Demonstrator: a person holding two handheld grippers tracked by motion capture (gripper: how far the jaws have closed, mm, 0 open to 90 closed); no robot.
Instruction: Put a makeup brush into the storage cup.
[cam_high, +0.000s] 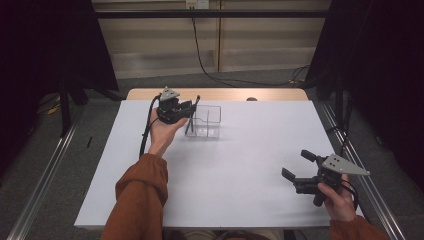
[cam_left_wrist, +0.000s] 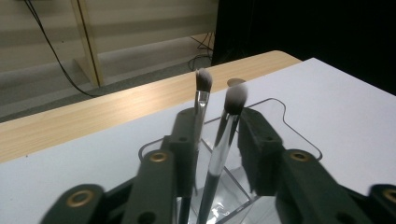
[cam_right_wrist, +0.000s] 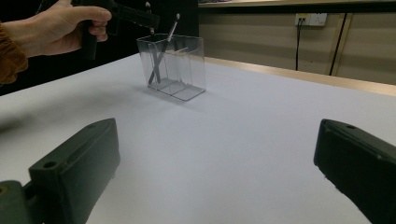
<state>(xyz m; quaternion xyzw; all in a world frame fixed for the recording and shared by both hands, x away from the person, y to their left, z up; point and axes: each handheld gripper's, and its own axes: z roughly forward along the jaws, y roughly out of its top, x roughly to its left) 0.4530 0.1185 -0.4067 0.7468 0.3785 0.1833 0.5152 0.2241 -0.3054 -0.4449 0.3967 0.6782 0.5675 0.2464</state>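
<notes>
high view: looks down and forward over my tabletop (cam_high: 225, 170)
left gripper view: close above the clear organizer (cam_left_wrist: 261, 140)
right gripper view: low, faces the same organizer from afar

Two brushes (cam_left_wrist: 219, 140) stand in the clear holder (cam_high: 207, 121) at the table's (cam_high: 240, 165) twelve o'clock. The left gripper (cam_high: 187, 107) sits at the holder's nine o'clock; the right gripper (cam_high: 296, 166) lies well apart, at four o'clock.

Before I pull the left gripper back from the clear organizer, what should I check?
1. Left gripper let go: ok, jaws stand apart around the brush handles.
2. Both brushes in the organizer: ok, leaning, heads up.
3. Left brush free of the jaw: cannot tell, it runs close along it.
4. Right brush free: ok, gap on both sides.
5. Organizer upright on the table: ok.
6. Right gripper open, far off: ok.
</notes>
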